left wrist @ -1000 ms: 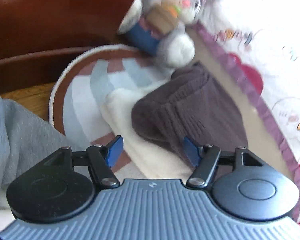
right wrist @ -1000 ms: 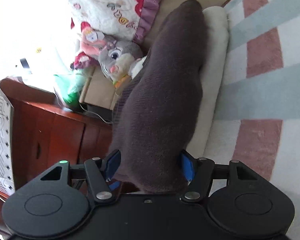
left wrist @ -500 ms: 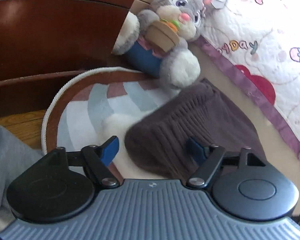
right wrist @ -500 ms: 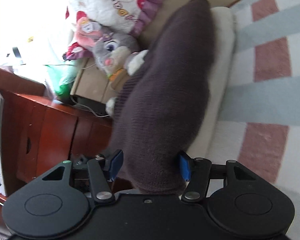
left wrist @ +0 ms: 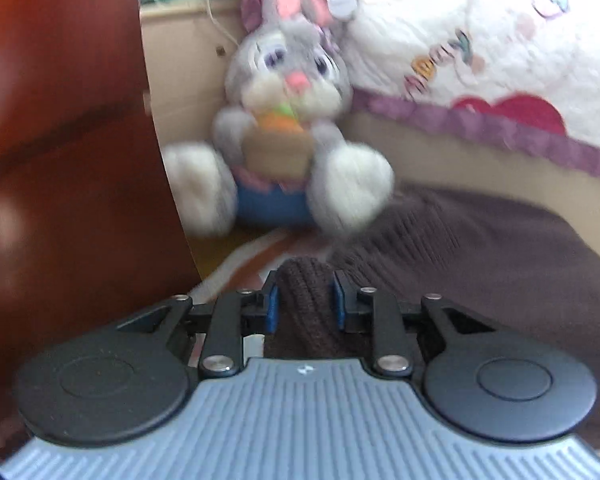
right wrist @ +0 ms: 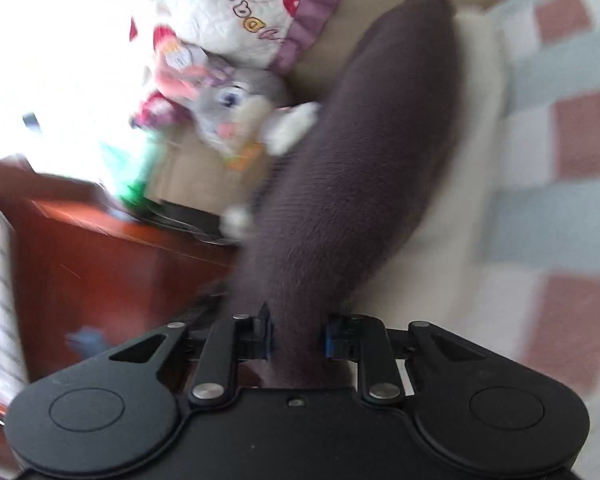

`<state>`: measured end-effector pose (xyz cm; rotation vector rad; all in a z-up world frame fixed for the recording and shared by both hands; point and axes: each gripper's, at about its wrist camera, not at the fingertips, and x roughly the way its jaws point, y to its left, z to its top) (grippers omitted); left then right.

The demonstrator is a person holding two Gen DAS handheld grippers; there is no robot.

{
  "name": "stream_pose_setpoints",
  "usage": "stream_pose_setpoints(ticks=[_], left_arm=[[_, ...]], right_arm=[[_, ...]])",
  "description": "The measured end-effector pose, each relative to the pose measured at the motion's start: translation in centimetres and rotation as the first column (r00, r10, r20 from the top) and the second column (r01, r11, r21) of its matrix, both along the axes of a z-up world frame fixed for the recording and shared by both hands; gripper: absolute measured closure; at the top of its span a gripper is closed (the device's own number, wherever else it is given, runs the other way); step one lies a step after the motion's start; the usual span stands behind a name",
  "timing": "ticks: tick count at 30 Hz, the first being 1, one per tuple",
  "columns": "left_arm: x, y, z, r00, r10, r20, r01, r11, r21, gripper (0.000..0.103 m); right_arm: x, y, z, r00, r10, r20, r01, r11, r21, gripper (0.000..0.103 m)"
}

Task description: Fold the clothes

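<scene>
A dark brown knitted garment (left wrist: 492,248) lies along the foot of the bed and spreads to the right. My left gripper (left wrist: 305,307) is shut on a bunched ribbed edge of it, low over the rug. In the right wrist view the same brown garment (right wrist: 364,152) stretches away as a long band, and my right gripper (right wrist: 298,338) is shut on its near end. A cream garment (right wrist: 472,128) lies under it on the rug.
A grey plush rabbit (left wrist: 288,120) sits just beyond the left gripper against the bed base. A red-brown wooden cabinet (left wrist: 68,152) stands close on the left. A white quilt with a purple frill (left wrist: 500,60) hangs at the right. The striped rug (right wrist: 560,208) covers the floor.
Both grippers have closed on the brown garment. The left one moved forward and down toward the rabbit and took its ribbed edge; the right one narrowed on the near end.
</scene>
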<state>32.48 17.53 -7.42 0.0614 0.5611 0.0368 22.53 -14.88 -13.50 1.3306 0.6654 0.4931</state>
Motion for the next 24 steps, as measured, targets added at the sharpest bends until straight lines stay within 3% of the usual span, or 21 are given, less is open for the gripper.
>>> stream_pose_setpoints(ticks=[2,3,5,8,10,12,13,14,15,16,17,18,20,22,24], left_arm=[[1.6,0.1,1.8,0.998,0.063,-0.003,-0.063,0.998,0.020,0.080],[2.2,0.2,2.4,0.996,0.091,-0.020,-0.090,0.996,0.025,0.080],[2.9,0.8,1.8,0.984,0.118,-0.130,-0.118,0.993,0.005,0.079],[2.4,2.1,-1.8,0.938,0.184,-0.294,-0.192,0.981,-0.001,0.078],[0.9,2.2,-3.7,0.927,0.229,-0.299,-0.221,0.973,0.061,0.073],[-1.4,1.6,-3.7,0.950,0.232,-0.207,-0.212,0.971,0.116,0.073],[-2.8,1.0,-3.0,0.968,0.224,-0.117,-0.206,0.967,0.147,0.073],[-4.5,0.4,-2.1,0.974,0.227,0.019,-0.227,0.958,0.173,0.073],[-5.9,-0.1,-1.1,0.968,0.214,0.130,-0.235,0.955,0.181,0.074],[-6.6,-0.4,-0.1,0.965,0.180,0.191,-0.212,0.964,0.159,0.071],[-7.3,-0.7,0.9,0.957,0.147,0.251,-0.186,0.973,0.139,0.070],[-7.3,-1.0,1.8,0.960,0.105,0.261,-0.139,0.984,0.116,0.070],[-4.8,-1.4,2.0,0.994,-0.002,0.106,0.000,1.000,0.015,0.070],[-2.4,-2.0,0.9,0.998,-0.054,-0.018,0.054,0.998,-0.034,0.070],[-0.1,-2.8,-1.6,0.987,-0.061,-0.148,0.059,0.998,-0.013,0.070]], right_arm=[[0.8,1.2,1.2,0.999,0.031,-0.020,-0.028,0.992,0.121,0.084],[1.0,1.9,1.7,0.999,0.043,-0.027,-0.040,0.994,0.106,0.085],[0.9,3.2,2.2,0.998,0.059,-0.037,-0.060,0.998,-0.019,0.085],[-0.3,3.9,0.2,0.995,0.084,-0.058,-0.092,0.986,-0.140,0.082],[-1.1,4.3,-1.1,0.992,0.099,-0.074,-0.114,0.969,-0.219,0.082],[-1.8,4.7,-2.4,0.989,0.113,-0.091,-0.135,0.946,-0.296,0.073],[-2.0,4.3,-2.4,0.991,0.106,-0.078,-0.125,0.943,-0.310,0.061],[-2.1,3.5,-2.0,0.995,0.087,-0.047,-0.097,0.948,-0.303,0.060],[-2.1,2.6,-1.5,0.998,0.067,-0.016,-0.069,0.953,-0.296,0.060],[-2.2,1.8,-1.1,0.999,0.047,0.015,-0.041,0.957,-0.288,0.059],[-2.3,1.0,-0.6,0.999,0.027,0.045,-0.014,0.960,-0.279,0.057],[-2.3,0.1,-0.2,0.997,0.007,0.076,0.014,0.963,-0.269,0.054],[-1.2,-1.3,0.5,0.993,-0.067,0.094,0.092,0.951,-0.297,0.042],[1.4,-2.3,0.6,0.990,-0.120,0.071,0.138,0.915,-0.379,0.036],[4.4,-2.8,0.0,0.987,-0.145,0.066,0.159,0.880,-0.447,0.031]])
